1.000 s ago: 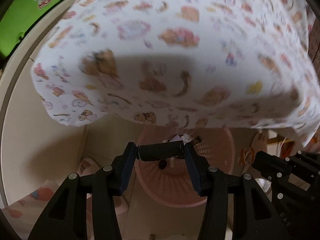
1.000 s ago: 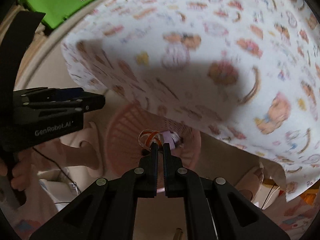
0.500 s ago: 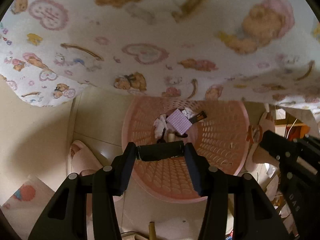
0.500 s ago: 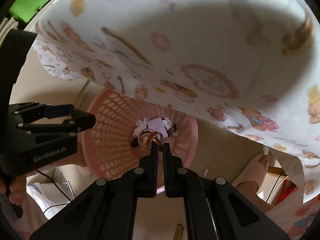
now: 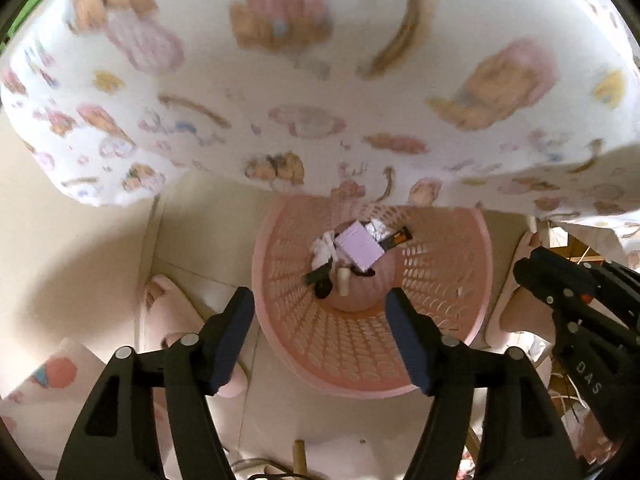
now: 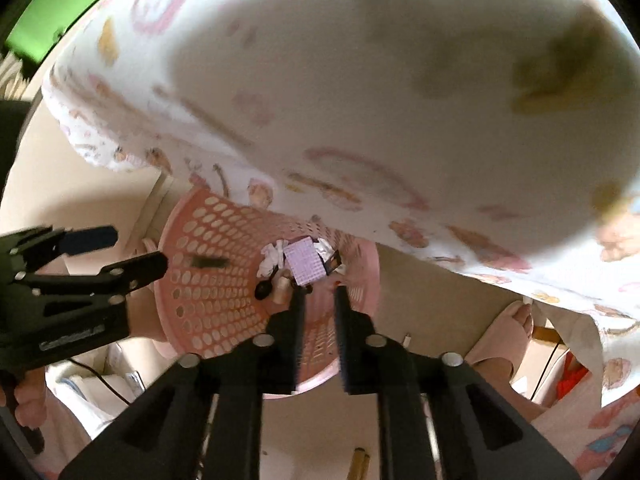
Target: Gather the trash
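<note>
Left wrist view: the left gripper (image 5: pixel 320 332) points down over the pink basket (image 5: pixel 476 280), jaws opening with nothing between them. A dark blurred piece (image 6: pixel 208 262), seen from the right wrist, appears to be dropping into the basket. The right gripper (image 6: pixel 318 320) is also opening and empty. Beyond both sets of tips, on the basket floor, lie the trash: a lilac card (image 5: pixel 358 246), white tissue (image 5: pixel 324 248) and a dark wrapper (image 5: pixel 396 238). All look light and soft or thin; pinch edges gently.
</note>
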A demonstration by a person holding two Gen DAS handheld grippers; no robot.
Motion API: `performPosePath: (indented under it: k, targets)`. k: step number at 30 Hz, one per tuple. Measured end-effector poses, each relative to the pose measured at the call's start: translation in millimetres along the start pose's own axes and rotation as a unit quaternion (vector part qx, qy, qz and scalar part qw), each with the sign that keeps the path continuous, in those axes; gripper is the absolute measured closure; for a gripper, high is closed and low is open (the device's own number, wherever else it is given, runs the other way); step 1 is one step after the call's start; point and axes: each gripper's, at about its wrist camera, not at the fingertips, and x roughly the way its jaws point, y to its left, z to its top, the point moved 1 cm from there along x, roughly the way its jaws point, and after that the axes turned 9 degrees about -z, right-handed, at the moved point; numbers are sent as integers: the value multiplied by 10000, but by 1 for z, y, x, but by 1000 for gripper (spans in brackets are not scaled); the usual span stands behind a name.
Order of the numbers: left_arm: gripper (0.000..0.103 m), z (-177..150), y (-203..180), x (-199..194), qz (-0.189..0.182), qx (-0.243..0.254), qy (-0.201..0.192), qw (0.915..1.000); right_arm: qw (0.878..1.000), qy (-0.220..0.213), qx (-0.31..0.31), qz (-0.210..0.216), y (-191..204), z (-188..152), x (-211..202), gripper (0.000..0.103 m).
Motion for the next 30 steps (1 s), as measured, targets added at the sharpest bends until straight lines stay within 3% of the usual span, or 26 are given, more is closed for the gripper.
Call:
performPosePath:
  k: [8,11,15,20,27,29,30]
  targets:
    - [29,4,-7,-30,339,230,-493,9979,9996,-283,30,42,-1,6,-23,82]
    - [27,6,-8,-48,631,215,-842,9942,9990,-407,159,81,-5,8,-35,82]
    - [26,6,-6,-76,631,245,-1277,9895,9957,-906,26,-174,-2,11,-65,82]
    - [25,2,-5,-118,714,326,-1958,9775,9890,-1469,71,-130,-3,10,-108,82]
    - [15,-6,1,-172,656,248,-2879,9551,9773,-2102,267,-58,-12,8,-158,81]
    - [8,-11,2,-189,628,197,-3181,9458,9736,-2237,431,134,-19,7,-171,74]
    - [5,-15,2,-198,641,196,-3340,9402,9715,-2308,506,202,-19,4,-177,66]
